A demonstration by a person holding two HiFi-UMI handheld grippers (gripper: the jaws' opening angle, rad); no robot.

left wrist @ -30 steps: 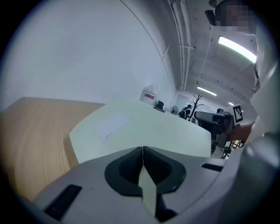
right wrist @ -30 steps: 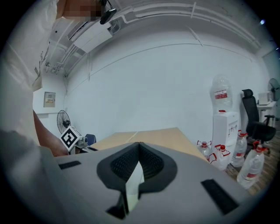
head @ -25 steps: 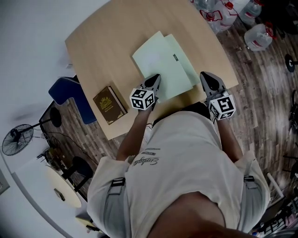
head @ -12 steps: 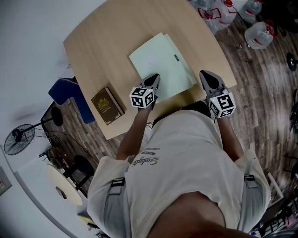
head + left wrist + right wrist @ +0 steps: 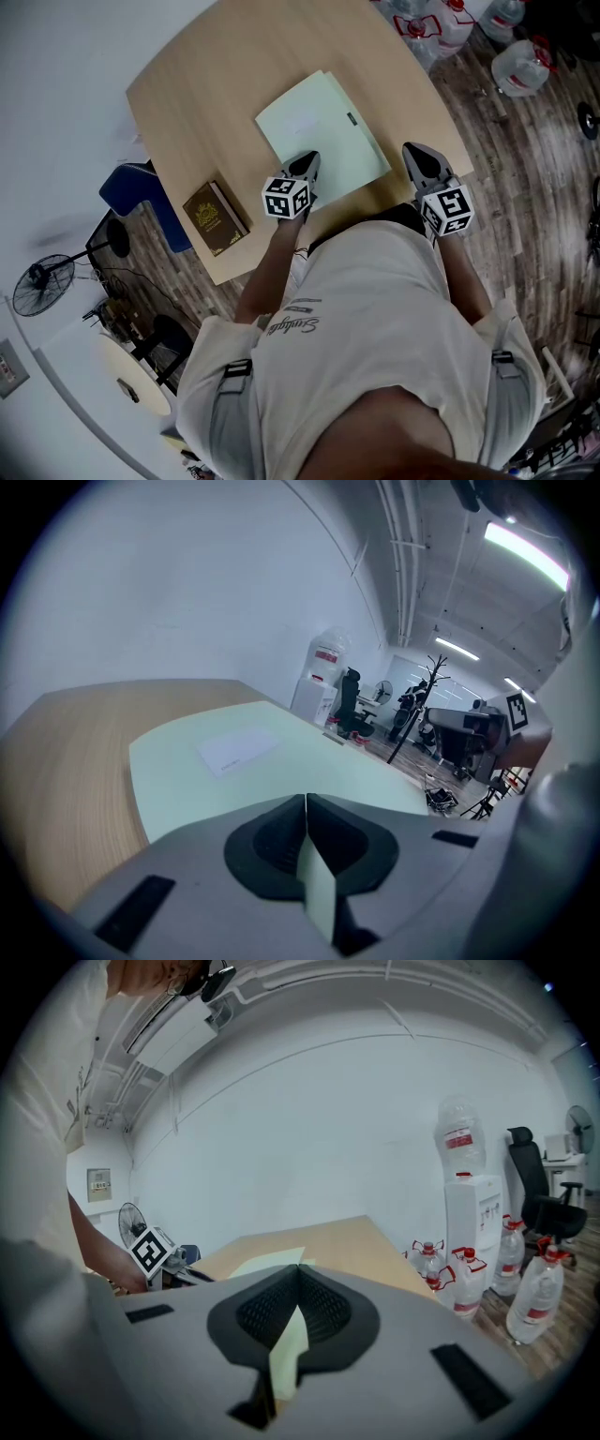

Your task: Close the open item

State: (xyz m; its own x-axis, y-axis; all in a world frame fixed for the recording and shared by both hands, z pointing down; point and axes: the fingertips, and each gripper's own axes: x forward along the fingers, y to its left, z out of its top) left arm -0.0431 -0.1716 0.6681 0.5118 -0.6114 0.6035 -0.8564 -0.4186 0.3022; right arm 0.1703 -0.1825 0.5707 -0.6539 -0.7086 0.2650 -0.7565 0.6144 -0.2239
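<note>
From my seat, the print on the white label (image 5: 239, 749) of the pale green folder (image 5: 323, 141) and on the brown book (image 5: 216, 217) is too small to read, the person's shirt (image 5: 366, 309) hides the near edge of the table (image 5: 206, 84), and the water bottles (image 5: 427, 21) run off the top.

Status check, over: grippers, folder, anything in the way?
Left gripper shut, tip over near edge of green folder. Right gripper shut, clear of it to the right. Folder flat, covers nearly aligned. Brown book well left, nothing blocking.
</note>
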